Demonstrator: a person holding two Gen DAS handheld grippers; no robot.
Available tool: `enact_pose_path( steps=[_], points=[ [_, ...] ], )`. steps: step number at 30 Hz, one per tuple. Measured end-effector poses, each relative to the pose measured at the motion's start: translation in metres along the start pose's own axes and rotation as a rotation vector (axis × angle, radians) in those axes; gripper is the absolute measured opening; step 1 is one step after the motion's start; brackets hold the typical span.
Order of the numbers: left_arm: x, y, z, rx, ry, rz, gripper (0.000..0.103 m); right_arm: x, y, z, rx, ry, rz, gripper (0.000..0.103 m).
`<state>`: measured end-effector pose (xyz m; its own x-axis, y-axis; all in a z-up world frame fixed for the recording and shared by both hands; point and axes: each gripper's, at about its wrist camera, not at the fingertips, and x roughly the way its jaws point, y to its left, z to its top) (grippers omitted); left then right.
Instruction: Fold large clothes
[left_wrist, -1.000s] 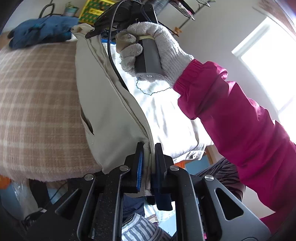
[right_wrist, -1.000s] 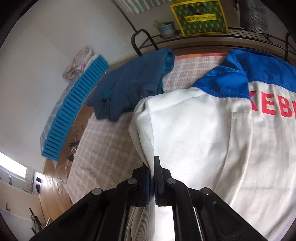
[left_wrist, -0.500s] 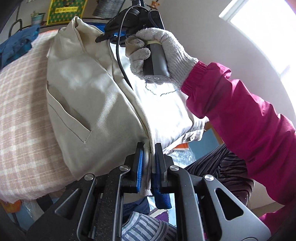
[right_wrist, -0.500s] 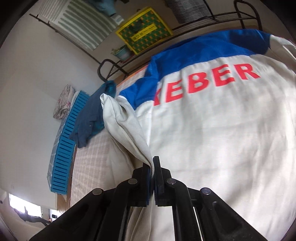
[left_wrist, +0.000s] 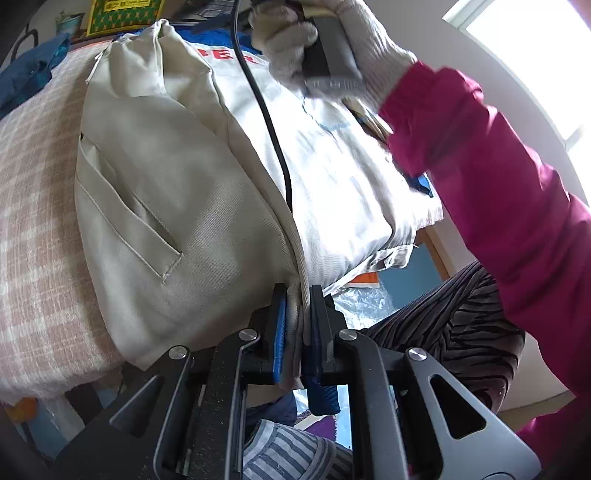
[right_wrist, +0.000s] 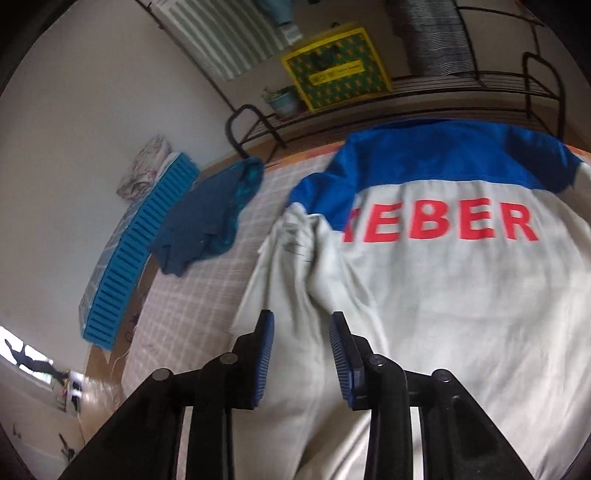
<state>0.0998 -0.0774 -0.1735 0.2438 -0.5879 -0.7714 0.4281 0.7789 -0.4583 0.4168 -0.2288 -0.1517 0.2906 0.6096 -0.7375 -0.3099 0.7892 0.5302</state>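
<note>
While pinching the cream jacket (left_wrist: 177, 206) hem, left hand-held gripper (left_wrist: 297, 325) clamped tight. Right hand-held gripper (right_wrist: 301, 354) opening above jacket, nothing gripped.

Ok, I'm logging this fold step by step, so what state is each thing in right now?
White jacket: spread back-up on the checked blanket, left side folded over.
Left gripper: shut on the jacket's folded edge.
Right gripper: opening, fingers apart, jacket cloth below them unpinched.
Blue garment: crumpled, apart from the jacket.
</note>
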Motion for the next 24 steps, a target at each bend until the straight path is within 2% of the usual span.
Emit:
enact_pose_path(
  steps=[1, 2, 4, 6, 8, 12, 15, 18, 20, 24],
  points=[
    [-0.001, -0.003, -0.001, -0.003, -0.004, 0.0, 0.01, 0.009, 0.002, 0.004, 0.0, 0.029, 0.015, 0.041],
    [-0.002, -0.003, -0.002, -0.005, -0.008, 0.0, 0.01, 0.02, 0.004, 0.009, -0.005, 0.045, -0.019, 0.042],
    [-0.005, -0.002, -0.003, -0.026, 0.001, 0.007, 0.01, 0.043, 0.007, 0.017, -0.018, 0.064, -0.152, 0.044],
    [-0.009, -0.001, -0.005, -0.024, -0.007, 0.01, 0.01, 0.06, -0.002, 0.023, 0.026, 0.08, -0.181, 0.045],
    [-0.011, 0.0, -0.006, -0.019, -0.009, 0.015, 0.01, 0.07, -0.011, 0.029, 0.079, 0.074, -0.174, 0.045],
    [-0.008, -0.001, -0.005, -0.009, -0.002, 0.015, 0.01, 0.076, -0.027, 0.031, 0.146, 0.071, -0.119, 0.01],
    [-0.005, -0.006, -0.005, 0.002, 0.009, 0.012, 0.009, 0.063, -0.024, 0.031, 0.127, 0.038, -0.116, 0.007],
    [0.0, -0.014, -0.003, 0.037, 0.025, 0.019, 0.009, 0.029, -0.024, 0.035, 0.113, -0.023, -0.034, 0.006],
    [0.007, -0.019, 0.0, 0.054, 0.036, 0.018, 0.009, 0.016, -0.034, 0.039, 0.11, -0.047, -0.016, 0.006],
    [0.035, -0.025, 0.005, 0.053, 0.088, 0.001, 0.009, 0.029, -0.073, 0.032, 0.16, -0.019, -0.074, 0.006]
  ],
)
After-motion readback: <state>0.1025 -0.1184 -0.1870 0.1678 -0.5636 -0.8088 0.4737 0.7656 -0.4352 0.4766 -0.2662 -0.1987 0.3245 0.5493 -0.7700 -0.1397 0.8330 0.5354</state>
